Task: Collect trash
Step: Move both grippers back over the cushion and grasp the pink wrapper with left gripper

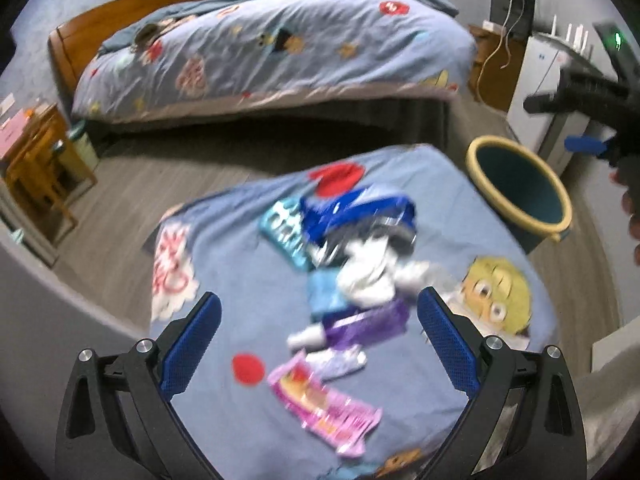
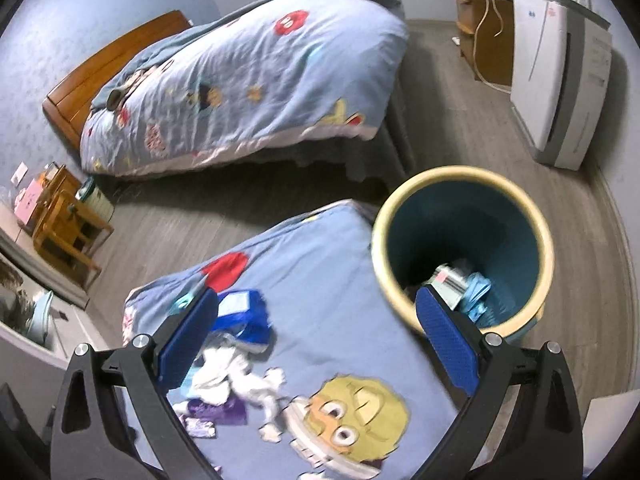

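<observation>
Left wrist view shows my left gripper [image 1: 318,344] hanging over the pile of trash with its jaws wide apart and nothing between them; the frame is smeared, so I read the pile only roughly. A crumpled white tissue [image 1: 370,276] lies at the middle, a purple wrapper [image 1: 366,326] just near of it, a pink wrapper [image 1: 324,408] nearest me, a blue bag [image 1: 356,210] and a teal packet [image 1: 282,232] on the far side. My right gripper [image 2: 316,340] is also spread and empty, sitting between the pile and the bin [image 2: 464,178], which stands on the floor to the right, just beside the cushion's corner, with a few pieces already at its bottom. I judge the next pick best made on one piece only: I would come straight down on the purple wrapper or the tissue, pinch the paper and not the cloth beneath, then carry it right and let go well inside the rim. The trash rests on a soft blue cartoon-print cover [image 1: 248,292], which will give and wrinkle under the fingers. Beyond lie grey wood flooring, a bed [image 1: 280,52] in matching print, a wooden side table [image 1: 38,160] far left and a white appliance [image 2: 560,76] far right.
</observation>
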A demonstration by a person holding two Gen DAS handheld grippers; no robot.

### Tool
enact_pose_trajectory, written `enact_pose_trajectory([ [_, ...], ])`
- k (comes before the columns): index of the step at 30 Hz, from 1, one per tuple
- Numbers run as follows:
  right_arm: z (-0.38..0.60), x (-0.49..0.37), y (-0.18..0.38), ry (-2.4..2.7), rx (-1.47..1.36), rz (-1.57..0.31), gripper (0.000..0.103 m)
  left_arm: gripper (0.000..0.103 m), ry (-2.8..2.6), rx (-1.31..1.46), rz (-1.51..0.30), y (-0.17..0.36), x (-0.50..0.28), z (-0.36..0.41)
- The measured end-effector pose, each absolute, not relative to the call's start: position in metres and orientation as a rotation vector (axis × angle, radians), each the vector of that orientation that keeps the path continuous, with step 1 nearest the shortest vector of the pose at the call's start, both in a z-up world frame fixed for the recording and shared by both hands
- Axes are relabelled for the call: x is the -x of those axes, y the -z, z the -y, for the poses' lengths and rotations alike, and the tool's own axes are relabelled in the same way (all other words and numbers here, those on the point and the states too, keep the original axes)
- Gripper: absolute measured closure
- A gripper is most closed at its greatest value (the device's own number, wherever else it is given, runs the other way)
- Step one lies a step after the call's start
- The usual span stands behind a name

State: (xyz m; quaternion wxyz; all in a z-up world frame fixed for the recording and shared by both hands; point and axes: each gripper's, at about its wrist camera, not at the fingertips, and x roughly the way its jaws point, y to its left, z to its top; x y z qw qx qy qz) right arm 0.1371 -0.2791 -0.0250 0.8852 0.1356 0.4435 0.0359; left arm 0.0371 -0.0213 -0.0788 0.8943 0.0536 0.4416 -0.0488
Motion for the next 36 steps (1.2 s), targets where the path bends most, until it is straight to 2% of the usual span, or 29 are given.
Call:
enact_pose_trajectory([
  [9, 0.237, -0.118, 0.046, -0.099, -0.215, -0.994, 0.006, 0.006, 0.015, -0.018, -1.082, 0.140, -0.017, 0.002],
  [13, 0.235, -0.114, 0.056, -0.084, -0.192, -1.021, 0.006, 0.006, 0.005, -0.088, -1.175, 0.173, -0.015, 0.011],
  [20, 0.240, -0.110, 0.067, -0.062, -0.176, -1.053, 0.006, 0.006, 0.020, -0.063, -1.242, 0.193, -0.019, 0.010],
  [22, 0.238, -0.111, 0.068, -0.061, -0.146, -1.052, 0.006, 0.010, 0.020, -0.026, -1.256, 0.195, -0.021, 0.005],
  [23, 0.237, -0.111, 0.069, -0.062, -0.140, -1.053, 0.006, 0.020, 0.023, -0.013, -1.259, 0.195, -0.022, 0.004],
  [24, 0.236, -0.112, 0.070, -0.065, -0.134, -1.055, 0.006, 0.037, 0.036, 0.000, -1.262, 0.195, -0.022, 0.002],
  [25, 0.235, -0.113, 0.070, -0.069, -0.132, -1.058, 0.006, 0.046, 0.051, 0.016, -1.265, 0.195, -0.022, 0.001],
  [26, 0.234, -0.113, 0.072, -0.073, -0.129, -1.061, 0.006, 0.046, 0.051, 0.010, -1.265, 0.193, -0.022, 0.002],
  [28, 0.231, -0.115, 0.074, -0.079, -0.121, -1.069, 0.006, 0.057, 0.051, -0.017, -1.263, 0.191, -0.021, 0.002],
  [32, 0.227, -0.118, 0.077, -0.095, -0.110, -1.078, 0.006, 0.060, 0.040, -0.024, -1.250, 0.174, -0.023, -0.006],
  [36, 0.223, -0.121, 0.081, -0.116, -0.093, -1.084, 0.006, 0.061, 0.070, -0.064, -1.141, 0.131, -0.031, -0.012],
])
